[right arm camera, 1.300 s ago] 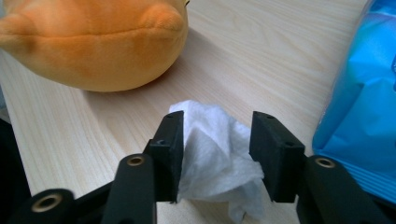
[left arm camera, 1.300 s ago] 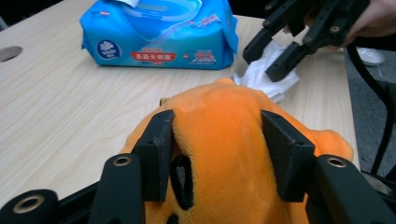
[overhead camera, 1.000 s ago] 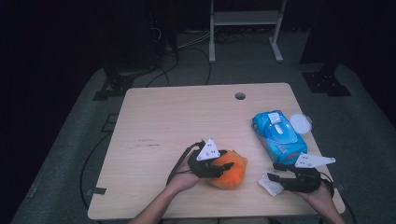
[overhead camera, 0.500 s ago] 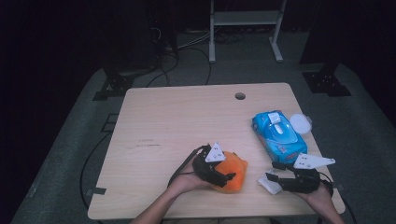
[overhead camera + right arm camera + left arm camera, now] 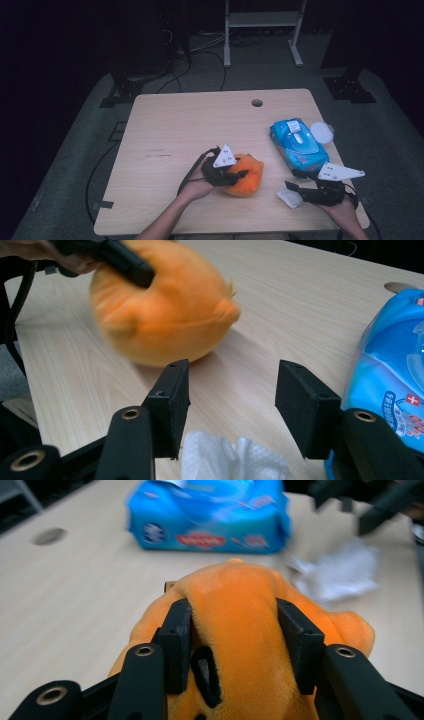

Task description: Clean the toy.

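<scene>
An orange plush toy (image 5: 250, 182) lies on the wooden table (image 5: 200, 125) near its front edge. My left gripper (image 5: 241, 175) is shut on it; in the left gripper view both pads press into the plush toy (image 5: 240, 605), and the jaws have just been closing on it. To the right, my right gripper (image 5: 290, 188) stands open, low over a crumpled white wipe (image 5: 289, 199). In the right gripper view the wipe (image 5: 230, 457) lies beneath the gap between the jaws and the pads do not touch it. The plush toy (image 5: 165, 315) is just beyond.
A blue pack of wet wipes (image 5: 298, 142) lies at the right side of the table, with a round white lid (image 5: 322, 132) beside it near the right edge. A cable hole (image 5: 257, 103) is at the back. Dark floor and stands surround the table.
</scene>
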